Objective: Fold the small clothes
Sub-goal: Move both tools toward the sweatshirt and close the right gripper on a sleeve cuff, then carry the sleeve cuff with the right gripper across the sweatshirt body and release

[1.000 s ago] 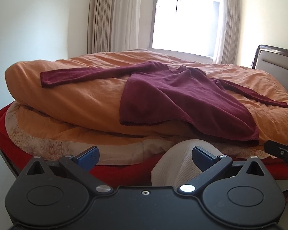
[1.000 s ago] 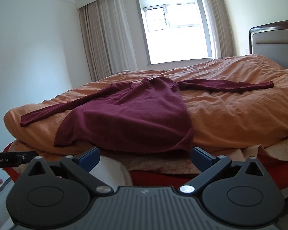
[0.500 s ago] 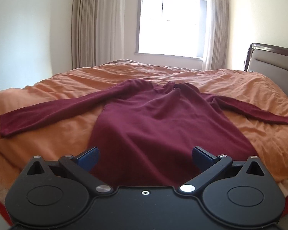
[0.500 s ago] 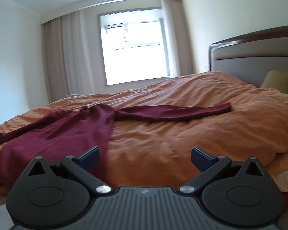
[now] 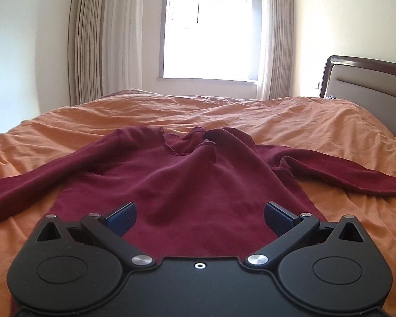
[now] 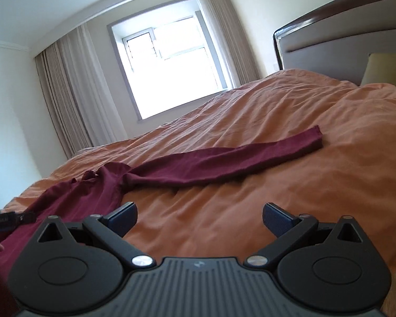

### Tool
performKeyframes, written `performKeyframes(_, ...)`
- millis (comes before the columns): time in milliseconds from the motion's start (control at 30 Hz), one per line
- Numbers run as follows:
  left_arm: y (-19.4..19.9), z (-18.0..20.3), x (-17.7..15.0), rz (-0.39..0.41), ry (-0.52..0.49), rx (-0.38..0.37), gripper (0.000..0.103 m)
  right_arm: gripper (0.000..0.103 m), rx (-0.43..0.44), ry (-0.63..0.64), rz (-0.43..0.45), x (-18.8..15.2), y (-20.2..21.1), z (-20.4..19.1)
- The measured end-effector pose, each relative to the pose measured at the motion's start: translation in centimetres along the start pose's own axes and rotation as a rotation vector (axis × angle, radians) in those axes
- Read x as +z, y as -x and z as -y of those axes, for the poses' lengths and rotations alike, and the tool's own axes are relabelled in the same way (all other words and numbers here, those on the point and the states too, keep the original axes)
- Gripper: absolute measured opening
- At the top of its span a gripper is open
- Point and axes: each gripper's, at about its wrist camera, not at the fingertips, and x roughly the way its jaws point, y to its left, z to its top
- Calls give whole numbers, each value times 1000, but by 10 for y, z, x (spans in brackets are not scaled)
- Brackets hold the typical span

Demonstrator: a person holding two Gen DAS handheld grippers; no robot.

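Observation:
A maroon long-sleeved top [image 5: 187, 185] lies spread flat on the orange duvet [image 5: 290, 121], collar away from me and both sleeves stretched out. My left gripper [image 5: 199, 215] is open and empty, low over the top's body. In the right wrist view the top's right sleeve [image 6: 224, 158] runs across the duvet [image 6: 316, 198] toward the headboard. My right gripper [image 6: 199, 215] is open and empty, over bare duvet below that sleeve, beside the top's body [image 6: 74, 198].
A dark wooden headboard [image 6: 343, 26] with a yellow pillow [image 6: 388, 68] stands at the right. A window [image 5: 211, 34] with beige curtains is behind the bed. Part of the left gripper [image 6: 8, 219] shows at the right wrist view's left edge.
Both grippers have risen from below the bed's edge and moved forward over the duvet. The left came over the top's body; the right swung right toward the sleeve. Both stayed open.

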Motion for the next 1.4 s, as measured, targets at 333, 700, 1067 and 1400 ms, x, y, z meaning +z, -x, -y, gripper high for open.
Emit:
performKeyframes(333,-59,-5,-8,-87,30,-6,102,87,-204,-280,-16,41,-78,62)
performKeyframes(700,-66,-7,-9,-125,31,-39,102,8,-393,-293,66,66,-98,91)
performKeyframes(1067,-63,-16,24,-85,-17,-10,102,7,-441,-283,109,91,-84,126)
performKeyframes(1400,-74,-65,13,-191,57,-5,102,7,-370,-53,165,138,-91,44)
